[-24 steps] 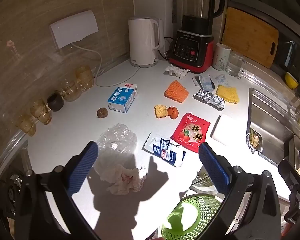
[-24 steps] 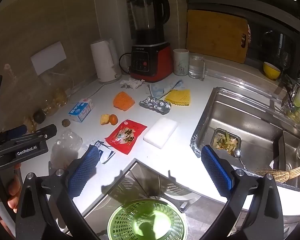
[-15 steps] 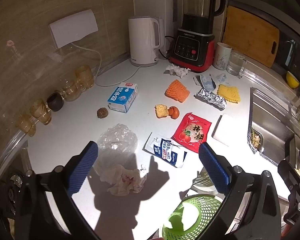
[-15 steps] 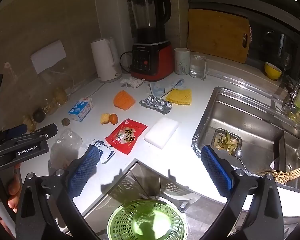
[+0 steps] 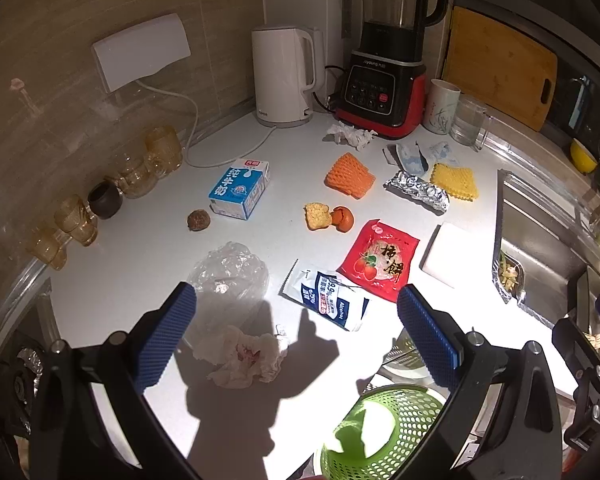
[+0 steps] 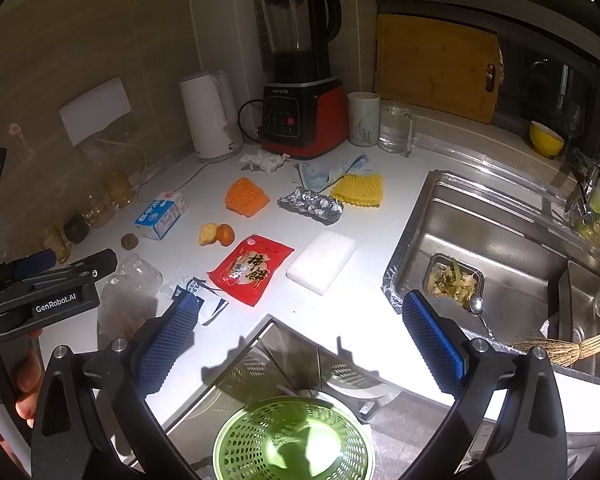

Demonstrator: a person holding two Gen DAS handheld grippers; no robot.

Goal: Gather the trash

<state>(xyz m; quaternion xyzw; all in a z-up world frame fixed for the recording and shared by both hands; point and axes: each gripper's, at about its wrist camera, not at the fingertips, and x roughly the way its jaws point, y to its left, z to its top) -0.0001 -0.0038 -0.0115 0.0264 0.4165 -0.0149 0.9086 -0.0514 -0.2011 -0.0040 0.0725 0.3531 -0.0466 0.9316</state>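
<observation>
Trash lies over the white counter (image 5: pixel 148 248): a crumpled stained tissue (image 5: pixel 240 356), a clear plastic bag (image 5: pixel 230 270), a wipes packet (image 5: pixel 328 300), a red snack wrapper (image 5: pixel 380 260), a milk carton (image 5: pixel 240 188), fruit scraps (image 5: pixel 330 216), foil (image 5: pixel 416 190). A green mesh bin (image 6: pixel 292 440) stands below the counter edge. My left gripper (image 5: pixel 296 336) is open and empty, above the tissue. My right gripper (image 6: pixel 300 336) is open and empty, above the counter edge; the red wrapper (image 6: pixel 250 268) lies ahead of it.
A kettle (image 5: pixel 284 76), a blender (image 5: pixel 384 60), a mug and a glass stand at the back. Small amber glasses (image 5: pixel 76 220) line the left wall. The sink (image 6: pixel 492 248) with a scrap strainer is at the right. A white sponge block (image 6: pixel 322 260) lies near it.
Both grippers have drifted only slightly; the view has shifted a little. Nothing on the counter has moved and both grippers stay open.
</observation>
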